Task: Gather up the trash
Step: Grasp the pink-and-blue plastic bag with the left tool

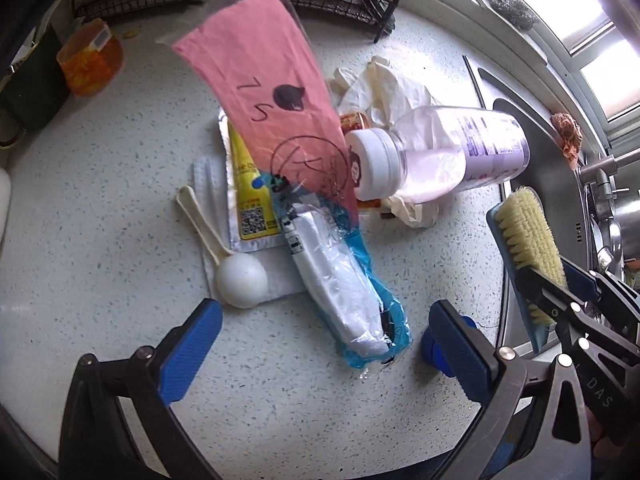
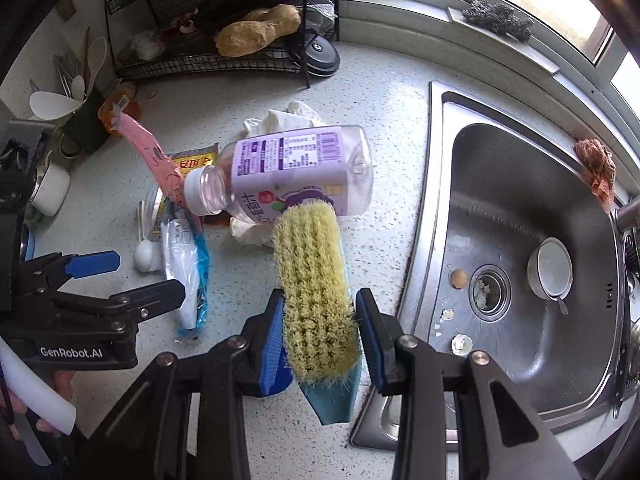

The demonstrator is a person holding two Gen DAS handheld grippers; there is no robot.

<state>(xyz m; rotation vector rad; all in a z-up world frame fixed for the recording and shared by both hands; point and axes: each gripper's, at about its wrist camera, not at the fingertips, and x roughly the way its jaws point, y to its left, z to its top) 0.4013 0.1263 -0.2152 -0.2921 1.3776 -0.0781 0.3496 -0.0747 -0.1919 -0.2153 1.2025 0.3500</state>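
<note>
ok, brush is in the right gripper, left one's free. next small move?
Probably sweep the brush toward the bottle and wrappers, bunching the scattered trash. The right gripper already clamps the brush beside the pile; the left gripper hovers open over the blue wrapper.

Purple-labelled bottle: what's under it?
The purple-labelled bottle lies tilted on crumpled white gloves and an orange wrapper. Whatever lies beneath its middle is covered.
</note>
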